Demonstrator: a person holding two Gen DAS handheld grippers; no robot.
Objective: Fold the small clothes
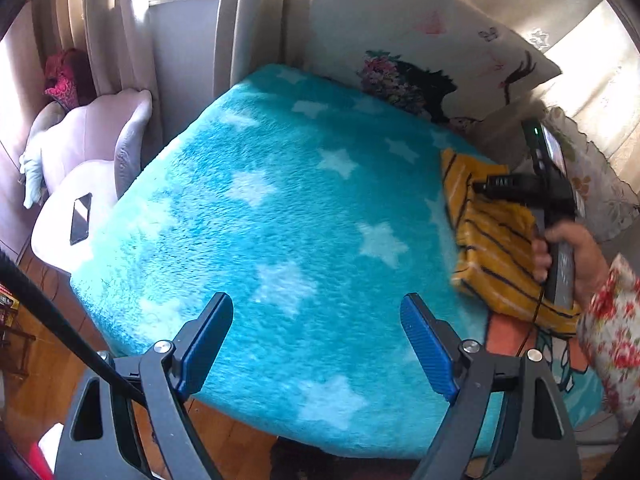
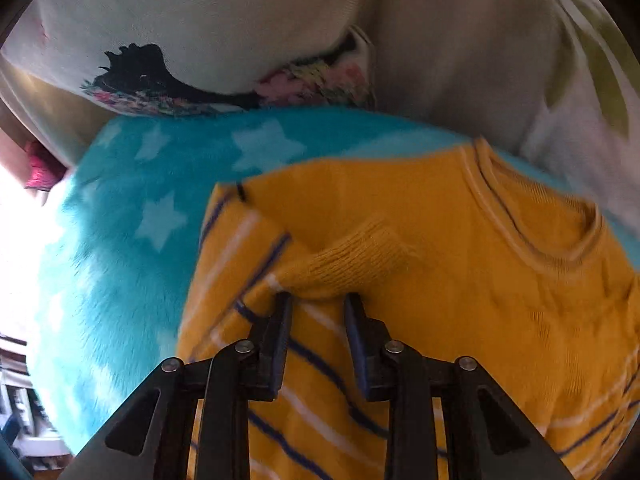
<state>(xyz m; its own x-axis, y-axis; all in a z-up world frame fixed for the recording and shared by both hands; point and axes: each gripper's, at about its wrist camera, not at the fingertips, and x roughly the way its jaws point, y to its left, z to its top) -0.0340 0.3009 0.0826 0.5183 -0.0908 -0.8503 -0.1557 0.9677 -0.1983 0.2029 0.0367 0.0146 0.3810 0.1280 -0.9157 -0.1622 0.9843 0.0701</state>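
A yellow sweater [image 2: 400, 208] with dark blue and white stripes lies on the turquoise star blanket [image 2: 132, 248]; in the left wrist view the sweater [image 1: 496, 256] is at the blanket's right edge. My right gripper [image 2: 318, 300] is shut on the sweater's ribbed sleeve cuff [image 2: 352, 260], which bunches between the fingertips over the sweater's body. In the left wrist view a hand holds that right gripper [image 1: 520, 194] above the sweater. My left gripper [image 1: 316, 308] hangs open over the near part of the blanket [image 1: 280, 200], with nothing between its blue pads.
A white cushion [image 1: 420, 60] with a dark print leans at the blanket's far side. A pale chair [image 1: 84, 148] and a white stool [image 1: 60, 224] stand to the left on the wooden floor. Curtains hang behind. A floral sleeve [image 1: 616, 320] is at the right.
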